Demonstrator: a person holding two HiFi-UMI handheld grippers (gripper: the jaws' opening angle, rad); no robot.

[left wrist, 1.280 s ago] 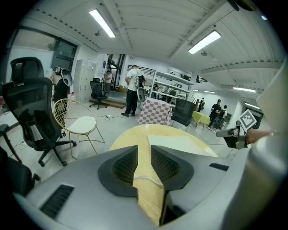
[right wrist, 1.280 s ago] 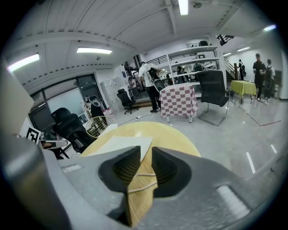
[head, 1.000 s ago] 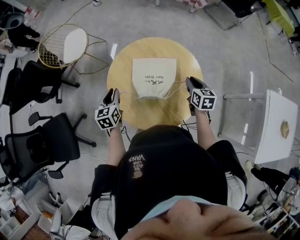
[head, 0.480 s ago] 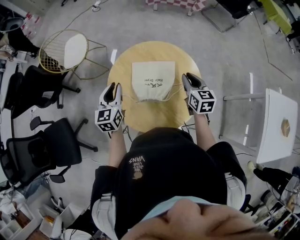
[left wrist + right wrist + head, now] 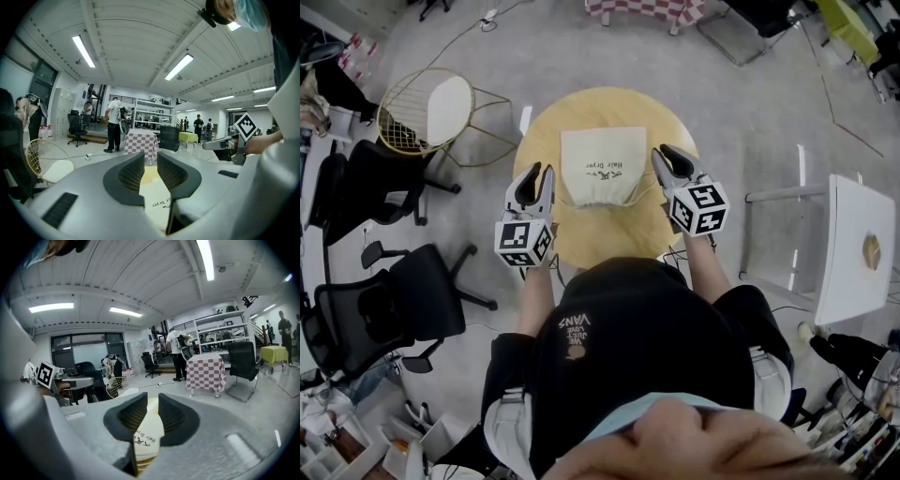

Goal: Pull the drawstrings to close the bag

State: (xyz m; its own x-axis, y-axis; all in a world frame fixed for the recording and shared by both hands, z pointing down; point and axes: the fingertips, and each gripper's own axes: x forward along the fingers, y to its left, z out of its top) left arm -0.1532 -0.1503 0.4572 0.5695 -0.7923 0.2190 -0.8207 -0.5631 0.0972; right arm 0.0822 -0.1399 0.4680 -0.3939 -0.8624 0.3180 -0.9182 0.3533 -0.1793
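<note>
A cream drawstring bag (image 5: pixel 602 167) with dark print lies flat on the round wooden table (image 5: pixel 609 230). Its near edge looks gathered, and thin drawstrings trail off to both sides. My left gripper (image 5: pixel 536 172) hovers just left of the bag's near corner, and my right gripper (image 5: pixel 667 154) is just right of it. In the left gripper view the left gripper (image 5: pixel 151 161) shows a gap with only the bag (image 5: pixel 157 206) behind it. The right gripper (image 5: pixel 153 406) has its jaws closing. Nothing shows between its pads; the bag (image 5: pixel 147 434) lies beyond. I cannot make out a string in either gap.
A gold wire chair (image 5: pixel 427 98) with a white seat stands at the table's far left. Black office chairs (image 5: pixel 412 281) crowd the left side. A white side table (image 5: pixel 853 253) is at the right. A checked table (image 5: pixel 140 143) and people (image 5: pixel 113 124) stand far behind.
Both grippers have moved inward and forward, from wide of the bag to close beside its near corners. The drawstrings look slacker than before.
</note>
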